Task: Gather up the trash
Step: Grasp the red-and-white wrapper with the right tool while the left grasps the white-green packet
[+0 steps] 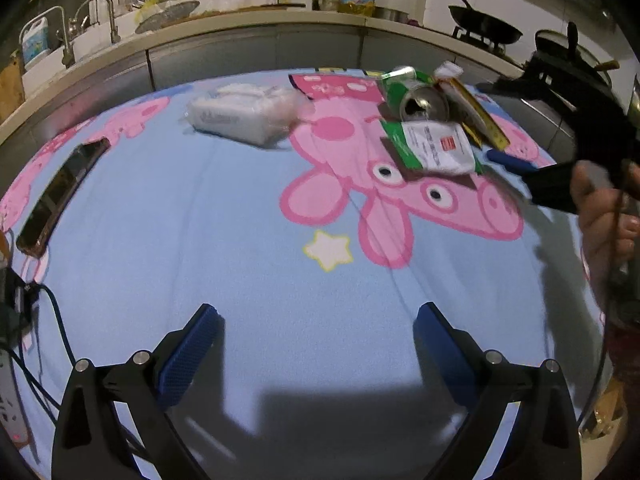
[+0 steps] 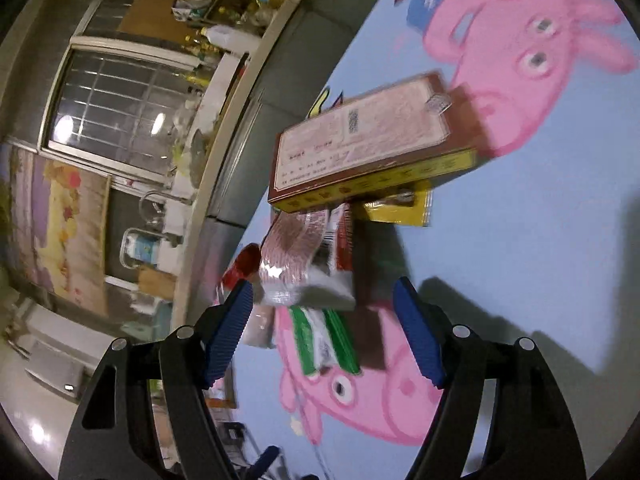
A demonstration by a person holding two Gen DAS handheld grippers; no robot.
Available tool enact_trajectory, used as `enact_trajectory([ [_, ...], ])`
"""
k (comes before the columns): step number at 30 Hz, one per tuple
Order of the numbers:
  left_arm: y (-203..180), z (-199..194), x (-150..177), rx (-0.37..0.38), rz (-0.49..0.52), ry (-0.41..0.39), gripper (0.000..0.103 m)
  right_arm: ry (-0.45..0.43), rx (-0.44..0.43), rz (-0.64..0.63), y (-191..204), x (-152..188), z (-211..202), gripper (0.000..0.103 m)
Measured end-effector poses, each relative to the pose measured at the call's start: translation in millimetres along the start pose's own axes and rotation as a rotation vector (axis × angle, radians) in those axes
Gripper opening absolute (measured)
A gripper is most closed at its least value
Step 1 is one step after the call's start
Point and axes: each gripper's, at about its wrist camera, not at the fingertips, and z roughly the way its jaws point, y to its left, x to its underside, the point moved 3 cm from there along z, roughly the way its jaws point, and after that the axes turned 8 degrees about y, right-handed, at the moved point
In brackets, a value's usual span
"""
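Left gripper (image 1: 316, 344) hangs over the near part of the blue cartoon-pig cloth (image 1: 240, 240), its blue-padded jaws set wide apart with nothing between them, only bare cloth below. Near the cloth's left edge lies a dark phone (image 1: 60, 196), and cables (image 1: 44, 332) trail off at the near-left corner. Further in, toward the far edge and left of the middle, sits a white pack of tissues (image 1: 248, 114). The trash is heaped near the far-right corner: an empty can (image 1: 424, 102) on its side with its open mouth facing this way, a green-and-white wrapper (image 1: 432, 148) just in front of it, and a flat yellow-edged box (image 1: 480, 120) beside the can on the right. A person's hand (image 1: 604, 216) holds the right gripper (image 1: 516, 168) at the right edge, its tips close to the wrapper.

From the right wrist camera, the right gripper (image 2: 328, 328), rolled sideways, has its jaws partly apart; the picture is blurred, and no pad (image 2: 228, 332) presses on anything. Between and just ahead of the jaws lie the green-and-white wrapper (image 2: 324, 340) and a clear crinkled red-printed packet (image 2: 296, 256). Beyond them the yellow-edged box (image 2: 368, 148) rests on top of a yellow packet (image 2: 404, 208). Past the cloth's far edge runs the kitchen counter (image 1: 280, 20) with bottles, a sink and a wok.
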Motion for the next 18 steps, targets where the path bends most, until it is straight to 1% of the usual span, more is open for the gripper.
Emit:
enact_trajectory([
  [2, 1.7, -2.7, -7.8, -0.015, 0.009, -0.023, 0.099, 0.031, -0.037, -0.007, 0.8, -4.0, 10.6, 0.022],
  [3, 1.8, -4.2, -11.9, -0.017, 0.013, -0.033, 0.099, 0.028, -0.05, -0.013, 1.7, -2.8, 10.5, 0.013],
  [4, 1.6, -4.8, -16.3, -0.018, 0.017, -0.041, 0.099, 0.024, -0.055, -0.026, 3.2, -2.7, 8.7, 0.011],
  [5, 1.5, -5.0, -20.6, -0.018, 0.021, -0.048, 0.099, 0.02, -0.04, -0.06, 5.9, 2.5, 4.2, 0.009],
  [8, -2.5, -3.5, -37.1, -0.012, 0.037, -0.06, 0.099, 0.0, 0.038, -0.151, 5.9, 26.8, -16.8, 0.007],
  [11, -12.2, 1.9, -55.6, 0.018, 0.061, -0.057, 0.099, -0.036, 0.125, -0.209, -8.9, 58.7, -47.1, 0.007],
  [13, -21.5, 8.5, -71.6, 0.071, 0.074, -0.044, 0.099, -0.043, 0.171, -0.222, -23.1, 78.8, -62.8, 0.007],
  [14, -25.4, 12.8, -79.8, 0.105, 0.07, -0.031, 0.099, -0.042, 0.189, -0.212, -34.3, 90.1, -71.8, 0.007],
  [16, -31.3, 19.8, -91.4, 0.146, 0.055, -0.015, 0.099, -0.038, 0.219, -0.187, -52.3, 102.4, -83.1, 0.007],
  [18, -37.6, 25.4, -101.2, 0.181, 0.049, -0.01, 0.097, -0.046, 0.205, -0.194, -60.2, 111.8, -89.4, 0.008],
])
